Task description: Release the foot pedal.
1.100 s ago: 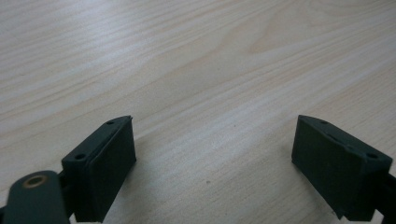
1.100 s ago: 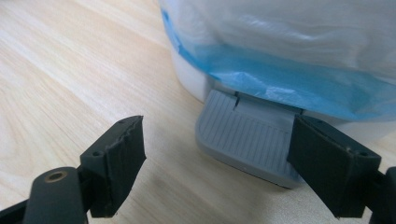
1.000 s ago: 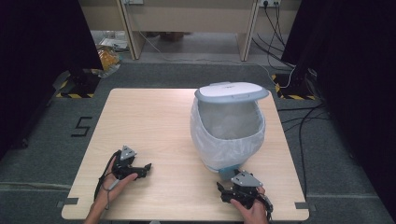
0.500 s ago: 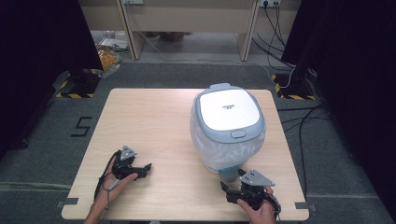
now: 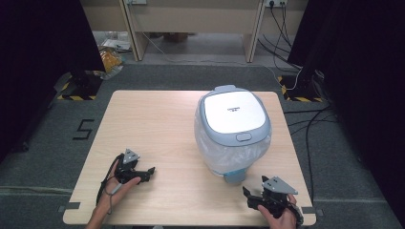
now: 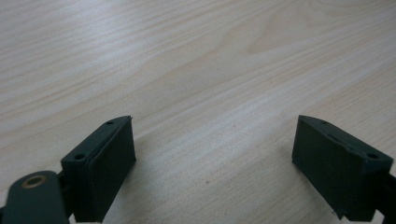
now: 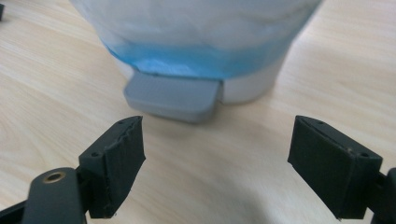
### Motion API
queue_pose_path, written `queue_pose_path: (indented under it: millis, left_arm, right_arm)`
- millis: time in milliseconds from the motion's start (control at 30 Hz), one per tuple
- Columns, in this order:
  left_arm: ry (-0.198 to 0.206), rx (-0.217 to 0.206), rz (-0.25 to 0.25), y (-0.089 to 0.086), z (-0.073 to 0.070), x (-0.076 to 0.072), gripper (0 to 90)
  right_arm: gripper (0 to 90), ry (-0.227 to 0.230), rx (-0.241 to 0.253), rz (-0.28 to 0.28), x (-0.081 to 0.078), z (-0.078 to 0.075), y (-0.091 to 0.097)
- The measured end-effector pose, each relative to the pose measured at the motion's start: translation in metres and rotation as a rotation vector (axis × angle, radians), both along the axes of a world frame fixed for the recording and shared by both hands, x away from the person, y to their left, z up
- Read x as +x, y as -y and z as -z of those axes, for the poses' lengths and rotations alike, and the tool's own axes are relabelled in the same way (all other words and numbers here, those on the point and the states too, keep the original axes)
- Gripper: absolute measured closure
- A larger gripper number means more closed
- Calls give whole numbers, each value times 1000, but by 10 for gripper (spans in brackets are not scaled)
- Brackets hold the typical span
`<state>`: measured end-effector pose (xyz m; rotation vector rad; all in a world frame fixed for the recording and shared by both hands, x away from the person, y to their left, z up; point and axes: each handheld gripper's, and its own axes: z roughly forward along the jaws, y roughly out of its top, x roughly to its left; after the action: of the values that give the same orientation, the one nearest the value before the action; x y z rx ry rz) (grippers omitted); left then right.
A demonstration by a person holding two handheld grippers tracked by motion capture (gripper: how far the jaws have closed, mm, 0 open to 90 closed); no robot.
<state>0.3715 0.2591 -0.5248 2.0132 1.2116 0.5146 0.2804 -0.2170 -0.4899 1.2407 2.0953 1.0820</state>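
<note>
- Pedal bin (image 5: 232,131) stands upright on the right half of the wooden table (image 5: 153,124), lid (image 5: 232,113) shut, white liner bag (image 5: 215,148) bulging out below the lid rim.
- Grey foot pedal (image 7: 172,95) juts from the bin's near base, just above the tabletop; a blue band shows through the bag above it.
- Right gripper (image 5: 252,200) sits at the near right edge of the table, just near of the pedal, apart from it. Jaws spread wide, nothing between them.
- Left gripper (image 5: 145,174) rests near left, well apart from the bin, jaws also wide apart over bare wood.
- Handling, as judged: bin looks like light plastic, stiff shell, likely to skid or tip on the smooth top if pushed high. Bag is soft and slippery, a poor place to grip. The pedal is the firm purchase point for pressing down; the small latch (image 5: 243,137) at the lid's near edge is the other.
- Surface: pale wood-grain laminate, flat, low friction.
- Room: grey carpet floor, a "5" marked left of the table, cables (image 5: 305,119) trailing on the right, dark curtains both sides, desk legs at the far wall.
</note>
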Motion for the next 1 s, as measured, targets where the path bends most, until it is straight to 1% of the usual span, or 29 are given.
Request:
queue_pose_path:
  millis: [33, 100, 167, 200, 233, 267, 333, 400, 567, 600, 633, 667, 700, 767, 800, 867, 933, 1000]
  left_arm:
    - [0, 0, 0, 0, 0, 0, 124]
    - [1, -1, 0, 0, 0, 0, 124]
    - [1, 0, 0, 0, 0, 0, 124]
    - [1, -1, 0, 0, 0, 0, 124]
    - [-2, 2, 1, 0, 0, 0, 123]
    - [-2, 2, 1, 0, 0, 0, 123]
    - [-2, 3, 1, 0, 0, 0, 123]
    - [-2, 3, 1, 0, 0, 0, 123]
    - [-2, 3, 1, 0, 0, 0, 123]
    - [-2, 3, 1, 0, 0, 0, 123]
    - [-2, 3, 1, 0, 0, 0, 123]
    - [-2, 3, 1, 0, 0, 0, 123]
    - [-2, 3, 1, 0, 0, 0, 123]
    - [-1, 3, 1, 0, 0, 0, 123]
    - [-2, 3, 1, 0, 0, 0, 123]
    - [-1, 3, 1, 0, 0, 0, 123]
    - [-1, 3, 1, 0, 0, 0, 123]
    - [-1, 3, 1, 0, 0, 0, 123]
  right_arm:
    - [186, 0, 0, 0, 0, 0, 0]
    - [185, -21, -8, 14, -4, 4, 7]
    - [185, -23, -8, 19, -5, 7, 9]
    - [185, -32, -9, 26, -7, 10, 11]
    - [185, -52, -24, 31, -10, 14, 13]
    - [185, -52, -24, 31, -10, 14, 13]
    - [185, -59, -50, 38, -13, 18, 15]
    - [184, -75, -49, 39, -16, 21, 17]
    - [179, -89, -67, 50, -20, 26, 20]
    - [166, -92, -68, 62, -23, 29, 22]
    - [164, -89, -57, 64, -24, 30, 23]
    - [164, -89, -57, 64, -24, 30, 23]
    - [157, -80, -45, 67, -28, 32, 24]
    - [155, -75, -40, 71, -30, 32, 24]
    - [153, -54, -30, 81, -35, 35, 25]
    - [152, -32, -27, 86, -39, 37, 25]
    - [152, -32, -19, 92, -41, 37, 25]
    - [151, -15, -14, 95, -42, 39, 25]
